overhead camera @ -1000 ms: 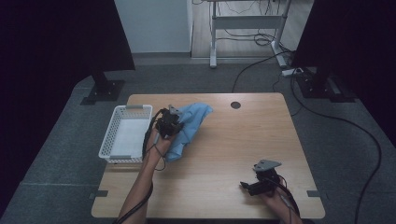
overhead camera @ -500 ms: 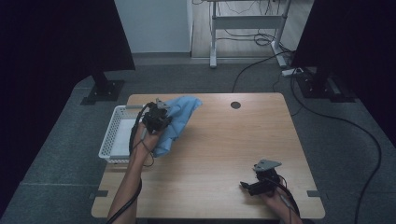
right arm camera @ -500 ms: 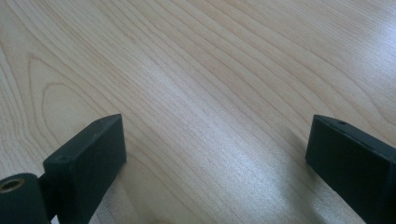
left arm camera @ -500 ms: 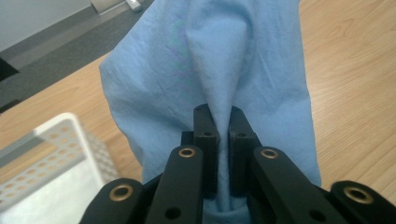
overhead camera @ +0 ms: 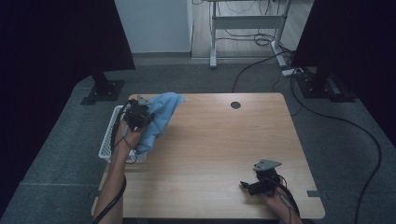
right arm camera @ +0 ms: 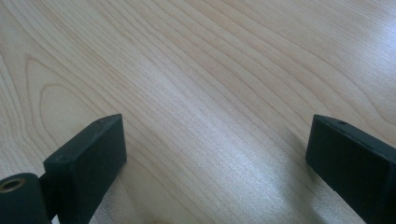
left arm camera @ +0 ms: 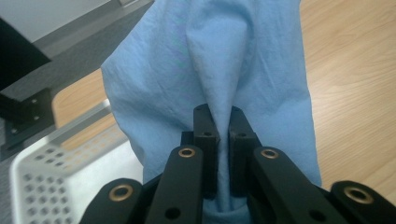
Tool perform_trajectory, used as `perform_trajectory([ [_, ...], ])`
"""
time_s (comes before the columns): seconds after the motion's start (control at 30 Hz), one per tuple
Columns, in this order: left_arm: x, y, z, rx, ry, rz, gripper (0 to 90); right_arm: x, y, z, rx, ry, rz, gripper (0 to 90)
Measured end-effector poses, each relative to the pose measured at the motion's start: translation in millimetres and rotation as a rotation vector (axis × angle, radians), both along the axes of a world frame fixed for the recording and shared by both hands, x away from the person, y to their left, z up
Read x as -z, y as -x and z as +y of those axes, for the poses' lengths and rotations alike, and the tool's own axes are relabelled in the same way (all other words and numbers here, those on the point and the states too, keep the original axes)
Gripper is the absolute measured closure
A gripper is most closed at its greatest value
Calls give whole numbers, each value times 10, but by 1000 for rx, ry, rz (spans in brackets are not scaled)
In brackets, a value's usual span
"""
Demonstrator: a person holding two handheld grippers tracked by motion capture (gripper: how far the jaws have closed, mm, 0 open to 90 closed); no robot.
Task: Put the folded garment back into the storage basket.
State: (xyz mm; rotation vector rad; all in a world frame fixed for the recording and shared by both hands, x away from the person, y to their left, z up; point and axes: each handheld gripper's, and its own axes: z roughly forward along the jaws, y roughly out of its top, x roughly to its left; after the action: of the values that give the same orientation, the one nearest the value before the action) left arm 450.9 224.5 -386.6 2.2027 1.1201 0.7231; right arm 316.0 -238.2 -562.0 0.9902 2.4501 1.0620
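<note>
Left gripper view: the left gripper (left arm camera: pixel 218 140) has its fingers clamped on a pinched fold of the crumpled light-blue cloth (left arm camera: pixel 219 60), which hangs above the near wall of the perforated white plastic basket (left arm camera: pixel 56 172) and the edge of the pale wooden worktop (left arm camera: pixel 355 93). The cloth appears light, soft and limp; expect it to drape and sag. Grip a gathered fold, not a single edge. The right gripper (overhead camera: pixel 259 182) rests on the worktop, fingers wide, empty.
</note>
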Motion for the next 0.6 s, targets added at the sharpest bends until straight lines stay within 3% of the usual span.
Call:
perform_trajectory([
  [0.3, 52, -53, 405, -65, -25, 15, 851, 0, -1, 0, 3, -1, 0, 52],
  [0.6, 317, -147, 720, -102, -87, 73, 849, 0, -2, 0, 8, -1, -1, 52],
])
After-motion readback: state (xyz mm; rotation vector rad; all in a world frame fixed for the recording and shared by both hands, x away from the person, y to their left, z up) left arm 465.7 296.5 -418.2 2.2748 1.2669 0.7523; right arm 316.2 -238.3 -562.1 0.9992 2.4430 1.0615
